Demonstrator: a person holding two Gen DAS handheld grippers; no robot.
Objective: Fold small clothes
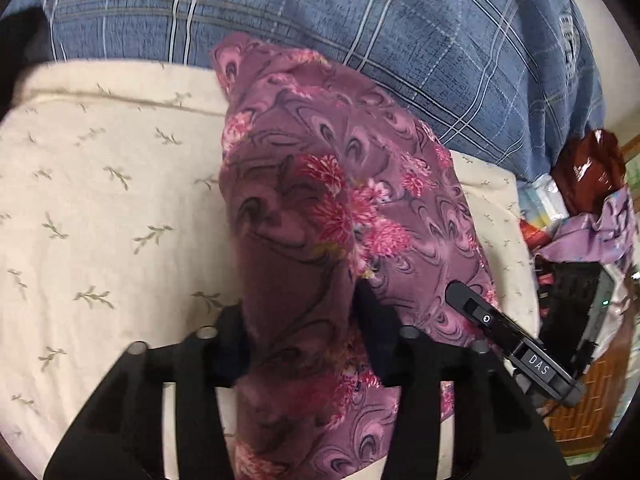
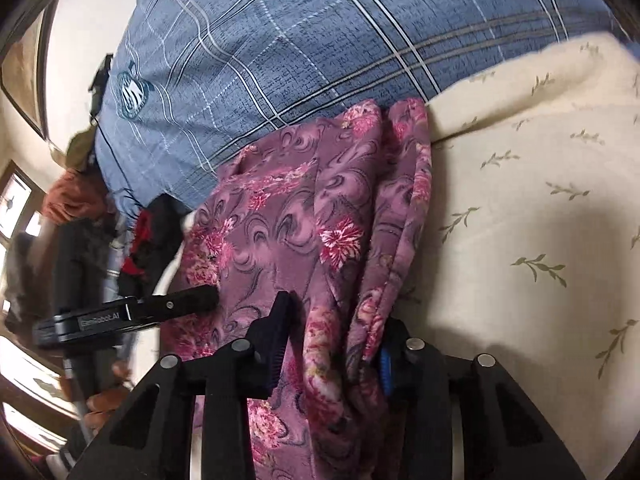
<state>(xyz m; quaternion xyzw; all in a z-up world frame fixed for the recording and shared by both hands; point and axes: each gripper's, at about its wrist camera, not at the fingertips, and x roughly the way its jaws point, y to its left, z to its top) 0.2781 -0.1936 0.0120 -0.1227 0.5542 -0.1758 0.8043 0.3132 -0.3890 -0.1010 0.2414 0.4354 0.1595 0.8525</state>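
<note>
Purple floral cloth garment (image 1: 340, 208) hangs over the cream leaf-print bedsheet (image 1: 100, 184), its edge pinched in my left gripper (image 1: 298, 344) and right gripper (image 2: 332, 344); thin slippery fabric could slide free and spoil the fold.

Matte black tongs (image 1: 300, 320), round silver screws; blue plaid shirt (image 2: 280, 40) with embroidered crest.

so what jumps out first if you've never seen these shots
The purple floral garment dominates both views, bunched and draped over the cream leaf-print bedcover. Both the left gripper and right gripper have its fabric between their fingers. Behind it looms the person's blue checked shirt.
</note>
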